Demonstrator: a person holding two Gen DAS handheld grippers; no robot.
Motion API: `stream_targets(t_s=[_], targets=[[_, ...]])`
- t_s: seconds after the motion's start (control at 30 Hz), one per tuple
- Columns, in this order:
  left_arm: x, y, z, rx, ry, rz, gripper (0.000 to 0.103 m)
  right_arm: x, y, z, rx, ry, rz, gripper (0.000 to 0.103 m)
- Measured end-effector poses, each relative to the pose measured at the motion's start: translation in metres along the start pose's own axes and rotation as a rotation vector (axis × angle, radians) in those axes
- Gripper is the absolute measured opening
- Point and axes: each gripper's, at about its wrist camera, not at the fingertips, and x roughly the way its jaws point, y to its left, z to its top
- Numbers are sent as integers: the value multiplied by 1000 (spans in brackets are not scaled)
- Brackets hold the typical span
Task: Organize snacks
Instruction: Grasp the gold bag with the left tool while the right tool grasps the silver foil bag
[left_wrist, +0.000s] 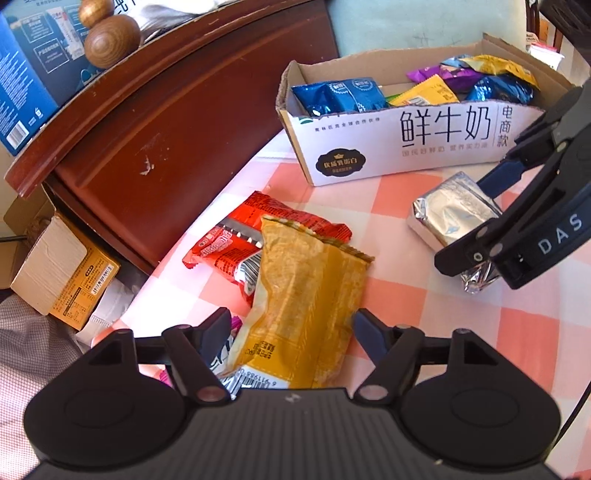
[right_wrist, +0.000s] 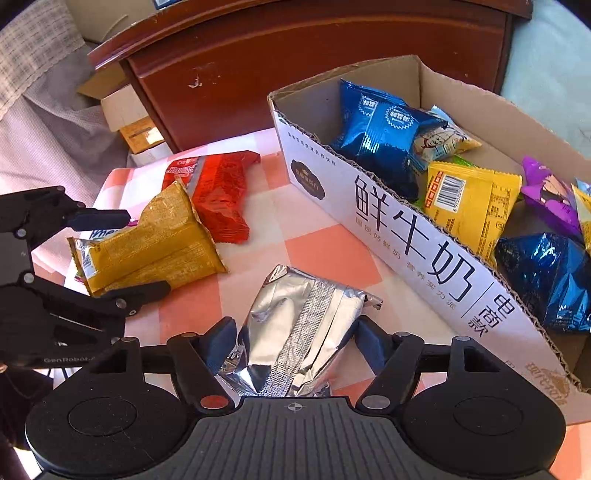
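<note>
While both tongs straddle a packet, I hold short of loading the milk carton box (right_wrist: 424, 236).

Left tongs (left_wrist: 291, 328): spread around the yellow packet (left_wrist: 306, 295), a gap showing at the right pad, so no grip yet; packet lies on the checked surface (left_wrist: 424, 314) well left of the box, overlapping the red packet (left_wrist: 258, 229). Right tongs (right_wrist: 295, 339): pads against the silver foil packet (right_wrist: 295, 325), which I judge gripped, just in front of the box. Snacks already fill the box, so these loose packets likely go there next.
</note>
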Motion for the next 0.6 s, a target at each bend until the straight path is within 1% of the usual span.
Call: stream_targets(t_s=[0.07,0.17,0.23,0.3,0.37,0.4,0.43,0.5,0.53,0.6], targets=[[4,-6,-1,35,5,16,74,1,5,-1,-20,2,-24,75],[4,-14,0,77,-15,46,74,4,11,-4,-47,-2,-72,76],[5,-13,2,60,-10,49,74,5,12,-6,-56,-11,-85,75],[6,-10,3,25,-1,25,65,5,11,-6,-47,-16,-85,75],[5,-7,3,1,10,1,60,5,10,-6,-47,-20,-86,71],[5,-7,3,-2,12,-1,59,4,10,-7,-49,-23,-90,68],[5,-8,2,0,12,0,58,3,9,-8,-50,-27,-90,65],[4,-9,2,4,14,4,56,1,6,-9,-44,-31,-84,63],[4,-9,3,2,15,4,56,-1,5,-10,-43,-33,-82,60],[3,-9,3,-8,17,-1,54,-3,4,-10,-44,-39,-82,58]])
